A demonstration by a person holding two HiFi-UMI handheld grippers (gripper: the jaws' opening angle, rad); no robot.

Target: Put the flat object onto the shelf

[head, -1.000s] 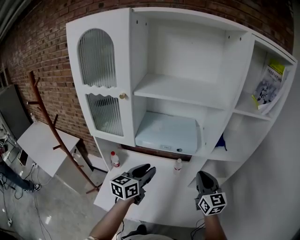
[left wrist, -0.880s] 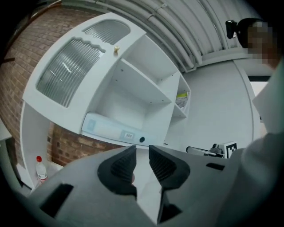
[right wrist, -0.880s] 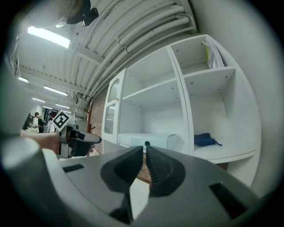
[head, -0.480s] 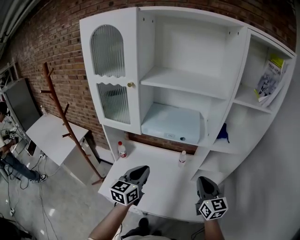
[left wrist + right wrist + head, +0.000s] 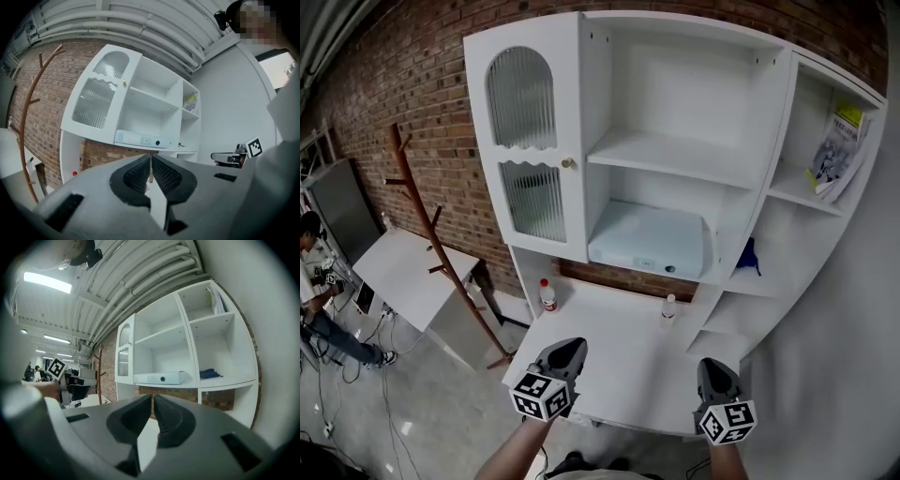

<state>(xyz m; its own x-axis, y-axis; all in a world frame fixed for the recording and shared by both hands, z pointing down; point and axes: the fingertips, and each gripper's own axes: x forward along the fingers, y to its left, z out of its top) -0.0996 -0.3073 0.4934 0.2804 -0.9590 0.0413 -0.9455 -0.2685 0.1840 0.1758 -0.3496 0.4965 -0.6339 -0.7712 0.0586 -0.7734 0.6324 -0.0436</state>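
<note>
Flat pale-blue rectangular box (image 5: pixel 649 242) lies on the white wooden cabinet's (image 5: pixel 581 187) lower shelf, placement apparently done; left gripper (image 5: pixel 565 353) and right gripper (image 5: pixel 714 369) jaws pressed together, empty.

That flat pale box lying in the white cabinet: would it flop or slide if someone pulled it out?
The flat box probably stays stiff: its edges look straight and square. It spans nearly its whole bay of the cabinet, so it is likely awkward to lift single-handed. Its smooth faces may slide easily.

Left gripper (image 5: pixel 565 352) and right gripper (image 5: pixel 713 370) are held side by side at the front edge of the counter (image 5: pixel 628 361). Jaws on both are closed together, with nothing between them.
</note>
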